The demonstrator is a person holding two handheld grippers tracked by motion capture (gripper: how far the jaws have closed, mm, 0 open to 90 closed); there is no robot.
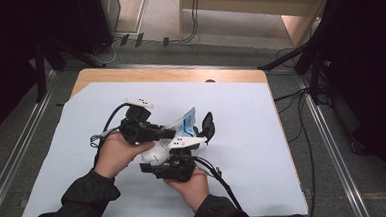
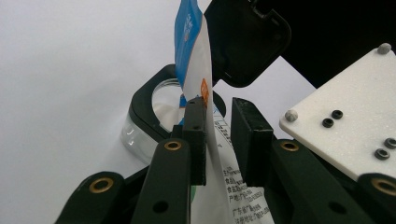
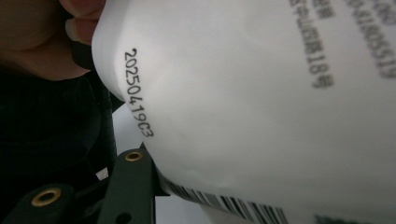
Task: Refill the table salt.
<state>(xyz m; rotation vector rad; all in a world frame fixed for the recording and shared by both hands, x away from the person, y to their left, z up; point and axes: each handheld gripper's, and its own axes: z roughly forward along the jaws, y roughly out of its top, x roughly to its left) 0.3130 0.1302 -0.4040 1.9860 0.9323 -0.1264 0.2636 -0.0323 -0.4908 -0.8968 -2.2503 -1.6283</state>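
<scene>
Smooth glossy plastic pouch (image 2: 198, 70), clear plastic container (image 2: 161, 109), matt white table sheet (image 1: 262, 135), wood table edge (image 1: 169, 75)

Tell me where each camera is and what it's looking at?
High view: above the table, looking down; both forearms, left gripper and right gripper meet at a white pouch.
Left gripper view: rides the left gripper, looking along its jaws at the pouch and a clear container.
Right gripper view: rides the right gripper, pressed against the pouch; fingers show.
All share the pouch.
</scene>
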